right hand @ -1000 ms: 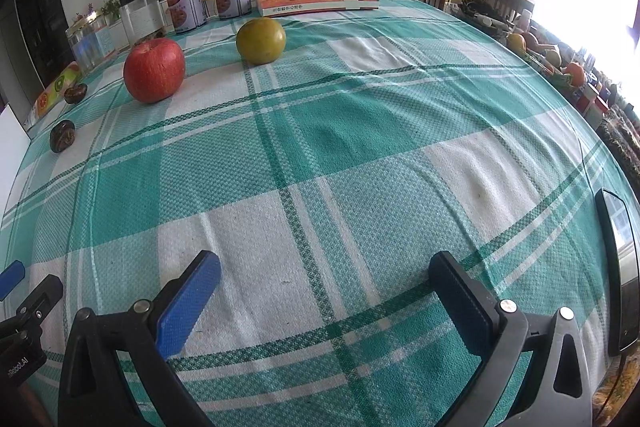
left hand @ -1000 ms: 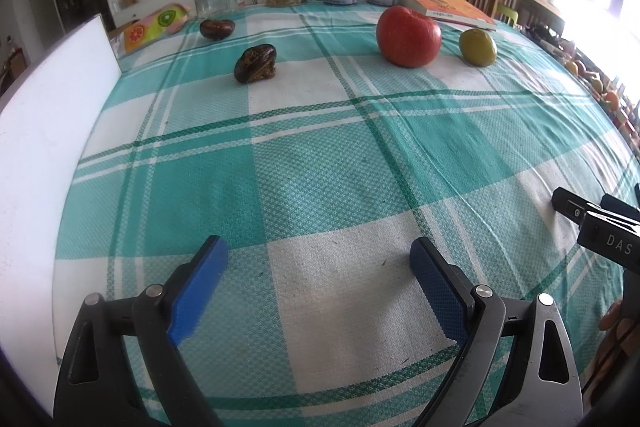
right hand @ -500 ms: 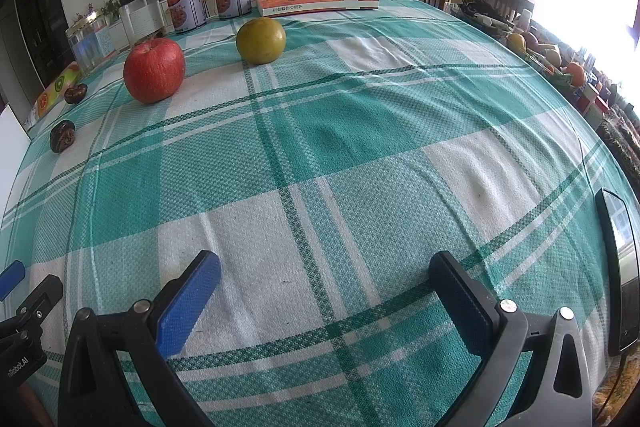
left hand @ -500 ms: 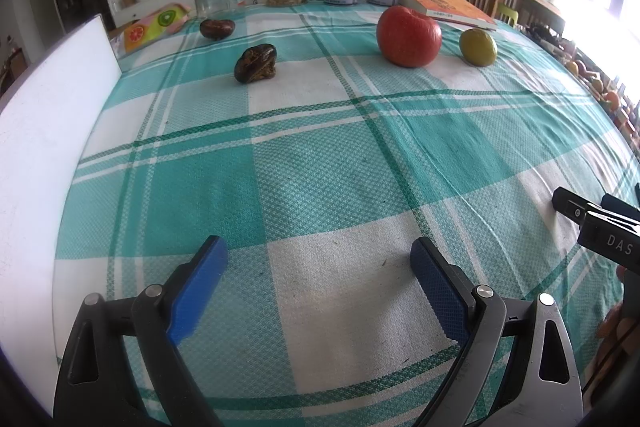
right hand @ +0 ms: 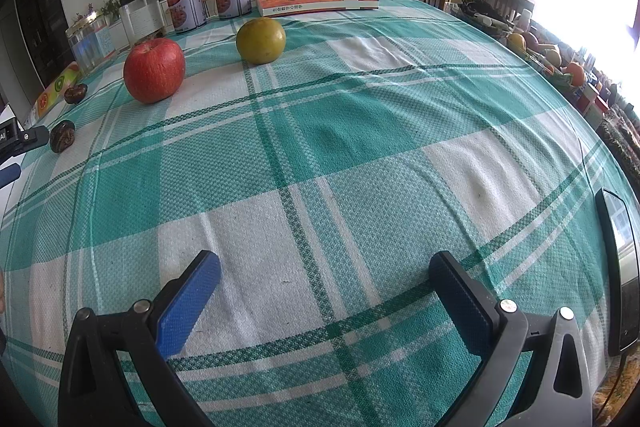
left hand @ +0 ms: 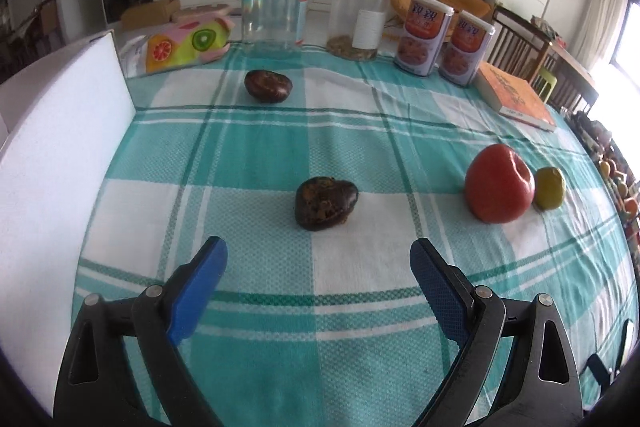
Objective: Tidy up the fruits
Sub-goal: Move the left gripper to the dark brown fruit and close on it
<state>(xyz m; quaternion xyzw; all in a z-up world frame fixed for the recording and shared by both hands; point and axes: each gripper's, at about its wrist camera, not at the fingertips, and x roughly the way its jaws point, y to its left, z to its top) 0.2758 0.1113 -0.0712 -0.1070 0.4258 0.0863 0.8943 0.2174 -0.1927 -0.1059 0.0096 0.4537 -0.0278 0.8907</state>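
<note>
A dark brown wrinkled fruit lies on the teal plaid tablecloth just ahead of my left gripper, which is open with nothing between its jaws. A second dark fruit lies farther back. At the right sit a red apple and a yellow-green fruit. In the right wrist view my right gripper stands open and empty over bare cloth, with the apple, the yellow-green fruit and both dark fruits far ahead at the left.
A white board stands along the left edge. At the back are two clear jars, two tall cans, a fruit-print pack and an orange book. A phone lies at the right edge.
My left gripper has moved forward across the table and rolled a little; the nearer dark fruit now lies just ahead of its jaws. The right gripper has stayed put.
</note>
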